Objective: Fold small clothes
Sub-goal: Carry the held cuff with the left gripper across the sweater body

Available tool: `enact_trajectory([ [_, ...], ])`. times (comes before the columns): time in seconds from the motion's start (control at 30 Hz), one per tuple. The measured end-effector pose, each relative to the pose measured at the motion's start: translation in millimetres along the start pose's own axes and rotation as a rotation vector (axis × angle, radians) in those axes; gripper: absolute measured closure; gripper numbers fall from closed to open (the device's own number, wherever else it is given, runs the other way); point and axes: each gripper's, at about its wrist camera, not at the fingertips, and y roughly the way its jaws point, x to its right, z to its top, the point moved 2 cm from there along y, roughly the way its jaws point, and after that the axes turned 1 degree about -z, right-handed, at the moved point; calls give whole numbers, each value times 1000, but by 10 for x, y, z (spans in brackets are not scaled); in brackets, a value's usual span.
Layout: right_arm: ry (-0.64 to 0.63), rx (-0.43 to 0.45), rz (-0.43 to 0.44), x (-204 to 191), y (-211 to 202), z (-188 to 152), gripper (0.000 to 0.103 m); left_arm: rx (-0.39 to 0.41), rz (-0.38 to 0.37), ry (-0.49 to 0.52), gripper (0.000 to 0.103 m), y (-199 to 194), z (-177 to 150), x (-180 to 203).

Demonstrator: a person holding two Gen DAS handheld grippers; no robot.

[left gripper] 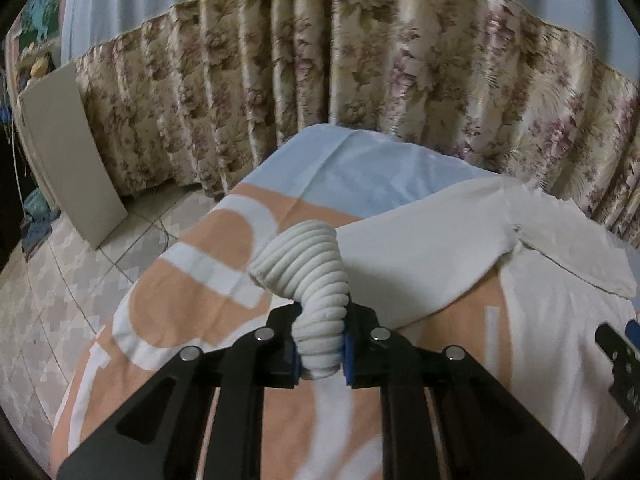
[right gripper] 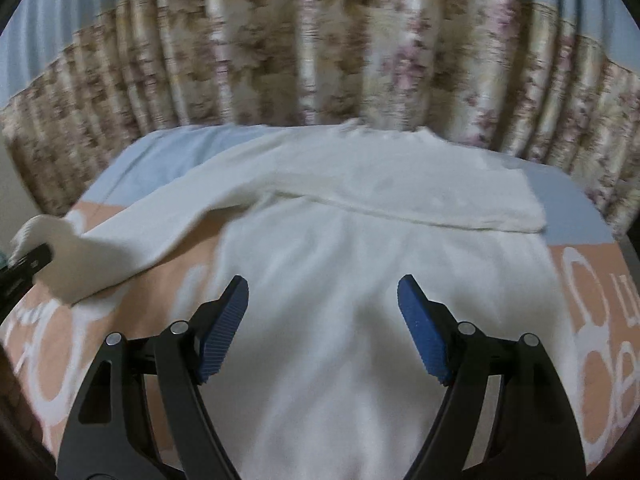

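Observation:
A white long-sleeved top [right gripper: 320,280] lies flat on a bed with an orange, white and blue cover [right gripper: 584,280]. Its right sleeve [right gripper: 420,196] is folded across the chest. My left gripper [left gripper: 320,344] is shut on the ribbed cuff [left gripper: 308,264] of the left sleeve [left gripper: 420,236], which stretches out to the left above the cover. In the right wrist view that cuff [right gripper: 36,232] and the left gripper's finger [right gripper: 28,268] show at the far left edge. My right gripper [right gripper: 323,304] hangs open over the top's lower body, holding nothing.
A floral curtain [left gripper: 360,80] hangs close behind the bed. To the left a tiled floor [left gripper: 80,272] shows, with a pale board [left gripper: 68,152] leaning against the curtain and a thin cable on the tiles. The right gripper's tip [left gripper: 620,360] shows at the right edge.

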Motion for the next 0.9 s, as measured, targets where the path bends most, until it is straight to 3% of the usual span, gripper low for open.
enact_trajectory([
  [0.47, 43, 16, -132, 1141, 457, 445, 25, 7, -92, 149, 88, 190, 145, 1619],
  [0.67, 57, 15, -160, 1487, 625, 605, 25, 5, -70, 199, 89, 413, 217, 2323],
  [0.9, 56, 9, -194, 1921, 841, 736, 25, 1, -98, 227, 89, 596, 251, 2956],
])
